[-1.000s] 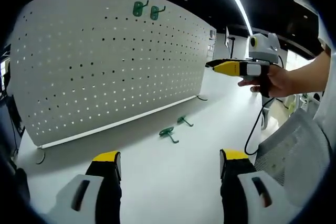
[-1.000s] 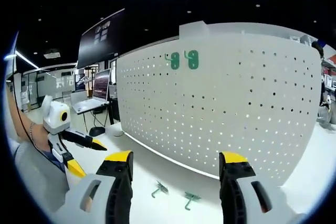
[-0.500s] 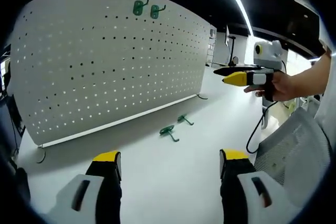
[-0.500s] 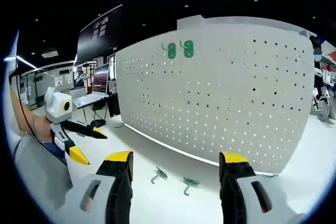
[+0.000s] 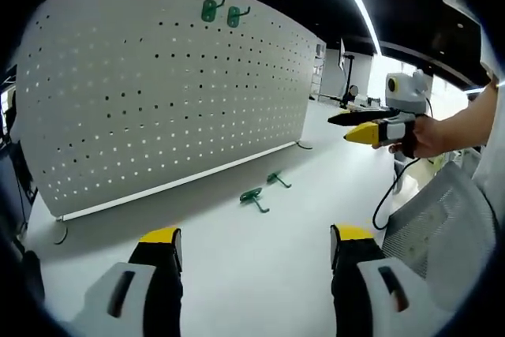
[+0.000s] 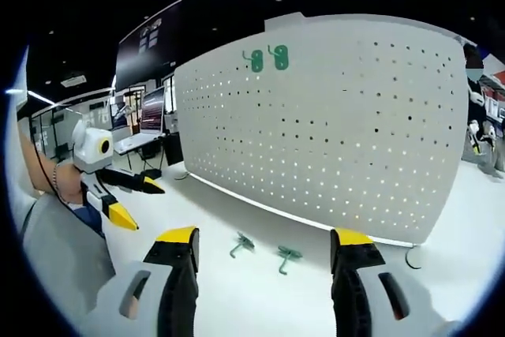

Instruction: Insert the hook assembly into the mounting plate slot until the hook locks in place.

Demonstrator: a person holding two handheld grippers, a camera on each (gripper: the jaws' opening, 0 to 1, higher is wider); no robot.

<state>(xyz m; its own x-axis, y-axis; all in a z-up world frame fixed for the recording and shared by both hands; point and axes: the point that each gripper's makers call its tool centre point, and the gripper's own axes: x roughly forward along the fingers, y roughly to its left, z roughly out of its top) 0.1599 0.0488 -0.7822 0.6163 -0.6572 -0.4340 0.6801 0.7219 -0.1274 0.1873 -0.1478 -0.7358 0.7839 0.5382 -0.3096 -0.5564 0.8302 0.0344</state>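
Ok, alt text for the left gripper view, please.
Two green hooks lie loose on a white table before an upright white pegboard, where two more green hooks hang near the top. The left hand-held gripper is open below; the right hand-held gripper enters from the right.

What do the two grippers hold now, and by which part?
Nothing. Left gripper and right gripper are open and empty; both loose hooks lie on the table.

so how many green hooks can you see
4: two hooks hang side by side near the pegboard's top edge, two lie loose on the table in front of it.
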